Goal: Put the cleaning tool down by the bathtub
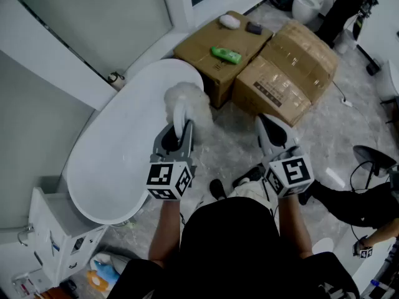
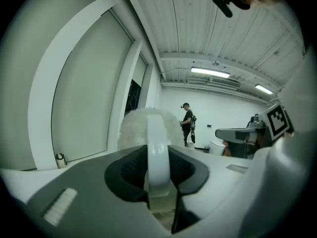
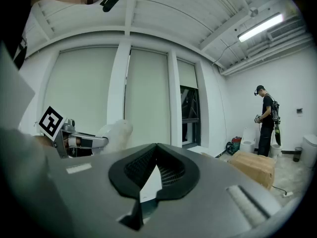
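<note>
The cleaning tool [image 1: 186, 103] is a white duster with a fluffy head and a flat white handle. My left gripper [image 1: 179, 134] is shut on that handle and holds it roughly level above the right rim of the white bathtub [image 1: 118, 148]. In the left gripper view the handle [image 2: 157, 148] runs straight out between the dark pads [image 2: 131, 168], ending in the fluffy head [image 2: 134, 128]. My right gripper [image 1: 272, 128] hovers over the marble floor to the right, shut with nothing in it [image 3: 156, 155]. The right gripper view also shows the duster head [image 3: 113, 133] at the left.
Two cardboard boxes [image 1: 290, 70] stand beyond the tub's far end; a green bottle [image 1: 225, 55] lies on the left box. A white cabinet [image 1: 56, 238] sits at the tub's near end. A person [image 1: 344, 8] stands far back by a toilet [image 1: 307, 5].
</note>
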The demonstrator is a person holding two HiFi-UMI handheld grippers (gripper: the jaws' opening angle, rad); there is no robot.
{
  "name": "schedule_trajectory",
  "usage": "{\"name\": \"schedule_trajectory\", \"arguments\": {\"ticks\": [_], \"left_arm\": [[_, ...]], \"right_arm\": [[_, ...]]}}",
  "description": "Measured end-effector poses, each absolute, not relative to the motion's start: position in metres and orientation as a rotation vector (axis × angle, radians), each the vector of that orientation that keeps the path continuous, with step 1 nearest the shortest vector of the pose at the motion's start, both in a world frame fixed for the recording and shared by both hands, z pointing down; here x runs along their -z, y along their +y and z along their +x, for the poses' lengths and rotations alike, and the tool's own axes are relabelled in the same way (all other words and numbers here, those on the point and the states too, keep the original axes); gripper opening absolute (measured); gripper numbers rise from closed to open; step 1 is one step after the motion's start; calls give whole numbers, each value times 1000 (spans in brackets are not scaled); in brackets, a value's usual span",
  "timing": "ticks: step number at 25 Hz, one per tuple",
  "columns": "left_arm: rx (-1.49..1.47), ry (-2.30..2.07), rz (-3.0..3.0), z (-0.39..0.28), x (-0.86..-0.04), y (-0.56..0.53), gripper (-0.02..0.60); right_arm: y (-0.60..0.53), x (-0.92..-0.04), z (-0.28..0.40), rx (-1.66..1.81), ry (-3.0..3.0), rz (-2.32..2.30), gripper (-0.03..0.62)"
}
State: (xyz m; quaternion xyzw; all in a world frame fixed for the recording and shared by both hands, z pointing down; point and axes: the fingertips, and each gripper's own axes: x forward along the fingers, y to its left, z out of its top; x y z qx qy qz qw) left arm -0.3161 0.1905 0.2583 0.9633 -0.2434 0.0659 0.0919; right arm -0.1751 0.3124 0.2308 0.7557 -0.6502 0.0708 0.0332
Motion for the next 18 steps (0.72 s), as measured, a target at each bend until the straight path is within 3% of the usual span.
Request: {"name": "schedule_trajectory", "arguments": {"ticks": [18], "left_arm": [[-234,-708,2859,-329,-264,202,84]], "right_arm": [[322,-232,-200,-231,-2025,2306,8]]}}
